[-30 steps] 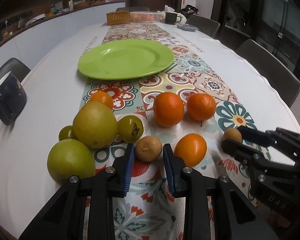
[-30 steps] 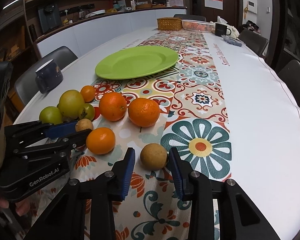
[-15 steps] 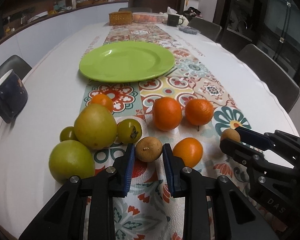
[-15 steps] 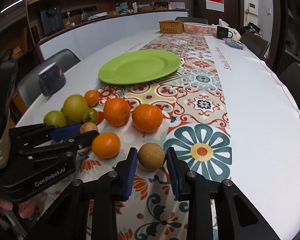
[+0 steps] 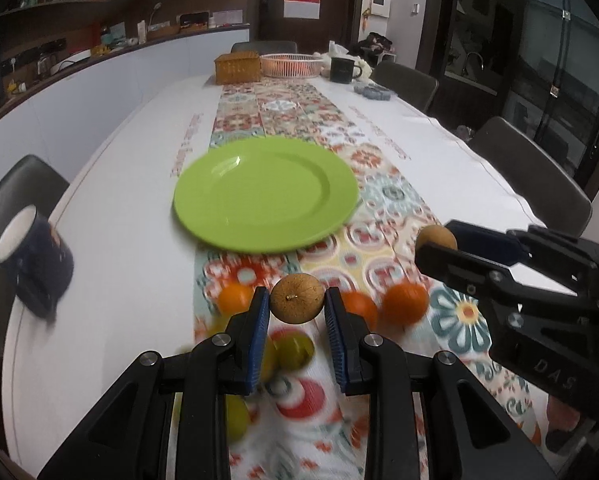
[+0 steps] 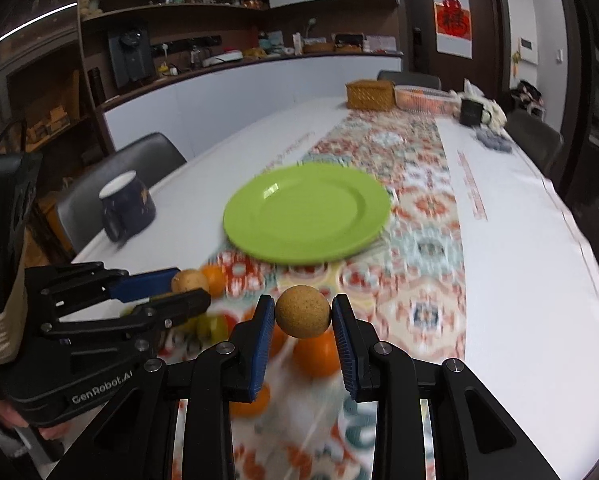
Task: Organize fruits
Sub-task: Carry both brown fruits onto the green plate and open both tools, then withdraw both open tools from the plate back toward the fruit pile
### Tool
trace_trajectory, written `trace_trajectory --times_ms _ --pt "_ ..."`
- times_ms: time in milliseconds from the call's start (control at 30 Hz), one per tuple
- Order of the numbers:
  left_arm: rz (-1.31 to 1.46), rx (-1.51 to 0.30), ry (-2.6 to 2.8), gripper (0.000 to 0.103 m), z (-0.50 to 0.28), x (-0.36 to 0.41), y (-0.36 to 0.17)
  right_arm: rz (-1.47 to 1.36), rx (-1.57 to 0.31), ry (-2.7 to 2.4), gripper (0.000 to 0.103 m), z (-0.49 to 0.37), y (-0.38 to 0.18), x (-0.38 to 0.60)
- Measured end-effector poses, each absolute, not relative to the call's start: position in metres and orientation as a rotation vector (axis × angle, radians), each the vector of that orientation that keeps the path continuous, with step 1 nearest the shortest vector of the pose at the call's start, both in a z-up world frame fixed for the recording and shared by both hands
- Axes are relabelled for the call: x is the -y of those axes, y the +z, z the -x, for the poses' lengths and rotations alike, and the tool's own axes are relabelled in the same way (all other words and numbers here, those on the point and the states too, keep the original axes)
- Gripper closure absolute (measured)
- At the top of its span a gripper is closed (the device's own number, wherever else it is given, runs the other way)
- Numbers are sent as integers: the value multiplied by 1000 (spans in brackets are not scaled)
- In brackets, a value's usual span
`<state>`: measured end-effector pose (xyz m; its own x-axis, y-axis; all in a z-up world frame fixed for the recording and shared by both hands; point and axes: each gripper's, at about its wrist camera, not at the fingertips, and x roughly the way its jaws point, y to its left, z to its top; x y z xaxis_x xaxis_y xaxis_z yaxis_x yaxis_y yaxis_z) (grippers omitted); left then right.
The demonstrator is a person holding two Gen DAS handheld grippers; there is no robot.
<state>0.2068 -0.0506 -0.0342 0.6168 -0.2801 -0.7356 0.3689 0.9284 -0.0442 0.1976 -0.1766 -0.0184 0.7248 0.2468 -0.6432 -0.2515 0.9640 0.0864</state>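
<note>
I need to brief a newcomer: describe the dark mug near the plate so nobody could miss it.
Start at the round lime-green plate on the patterned table runner. Look to its left, onto the bare white tabletop near the table's edge. There stands a dark navy mug with a white inside, the only cup on that side, apart from the fruit.

Indoor light from above, fairly dim, and my room's far walls sink into dark brown. The plate (image 5: 265,196) carries small white glare spots in both views. My gripper (image 5: 297,305) and the fruit (image 5: 297,298) it clamps look sharp, like my other gripper (image 6: 302,318), but the desk (image 5: 139,216) below smears with motion blur: oranges (image 5: 403,304) and the patterned runner (image 6: 423,216) are streaked and soft. The mug (image 6: 126,208) is blurred too. Fisheye bending curves the desk edges, and black vignette fills every corner
</note>
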Motion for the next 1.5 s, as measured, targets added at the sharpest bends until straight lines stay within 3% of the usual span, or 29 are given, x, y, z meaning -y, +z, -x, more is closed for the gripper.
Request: trace_trajectory --times_ms 400,800,867,933,1067,1300,1500 --pt "-176 -873 -414 75 -295 47 -40 29 -818 336 72 -306 -32 162" --pt "-205 -974 -428 74 -328 48 -74 67 -921 332 72 -339 -67 158" --pt "-207 -977 -414 70 -329 47 -74 78 -912 312 68 -339 -66 160" --pt "-205 -964 -397 52 -326 45 -71 77 -898 289 61 -335 -63 162" --pt "-200 -926 -352 49 -314 39 -59 73 -865 251 61 -319 -52 169" --pt "-161 -817 -259 34 -267 25 -24 65 -782 212 61 -270 -20 171" --pt "-156 -763 -207 30 -228 18 -6 27 -724 195 58 -224 -1 167"
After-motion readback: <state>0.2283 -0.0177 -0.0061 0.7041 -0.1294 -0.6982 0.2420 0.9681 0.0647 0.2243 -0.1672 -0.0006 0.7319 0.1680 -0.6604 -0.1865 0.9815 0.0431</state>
